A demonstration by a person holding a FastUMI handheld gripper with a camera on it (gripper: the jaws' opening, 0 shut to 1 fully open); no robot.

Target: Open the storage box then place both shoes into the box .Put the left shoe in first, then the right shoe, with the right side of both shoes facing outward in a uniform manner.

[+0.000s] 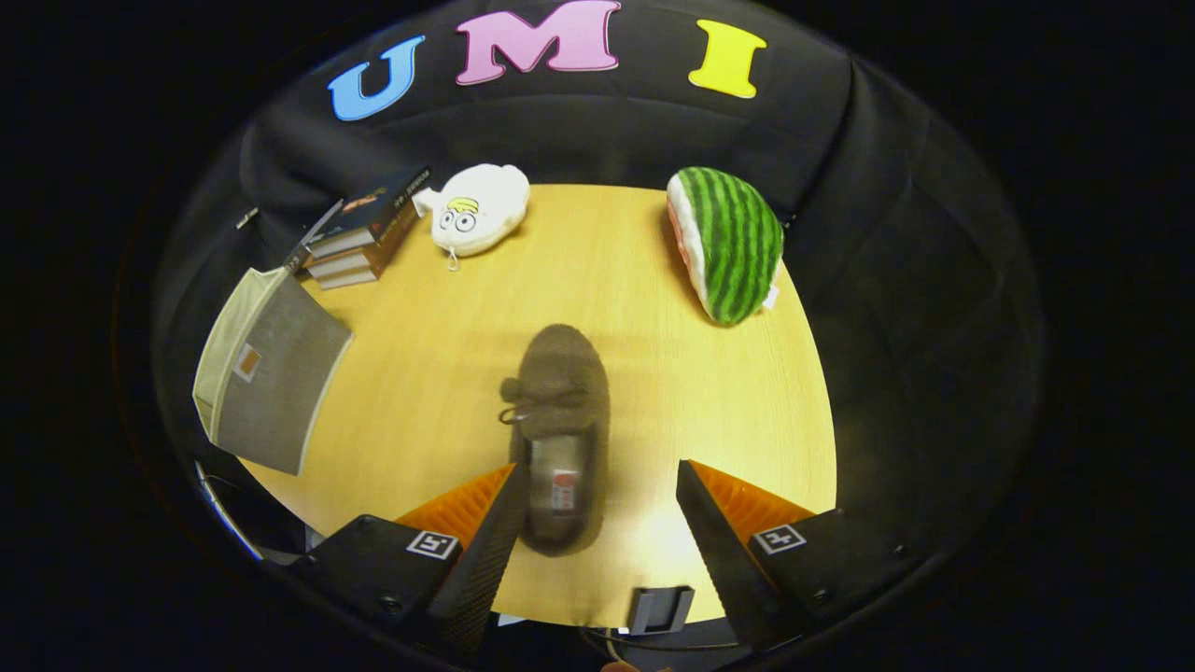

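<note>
A brown moccasin shoe (pixel 558 420) with a bow lies on the wooden table (pixel 653 355), its toe pointing away from me. Its heel end reaches between my fingers, close to the left fingertip (pixel 495 523) and apart from the right one. My gripper (pixel 597 504) is open and hovers above the shoe's heel, pressing on nothing. A grey and beige storage box (pixel 266 373) stands at the table's left edge, to the left of the shoe.
A stack of books (pixel 364 238) lies at the far left corner. Next to it sits a white plush toy (pixel 476 210). A watermelon-slice plush (pixel 728 243) rests at the far right. A small black clip (pixel 660 609) holds the table's near edge.
</note>
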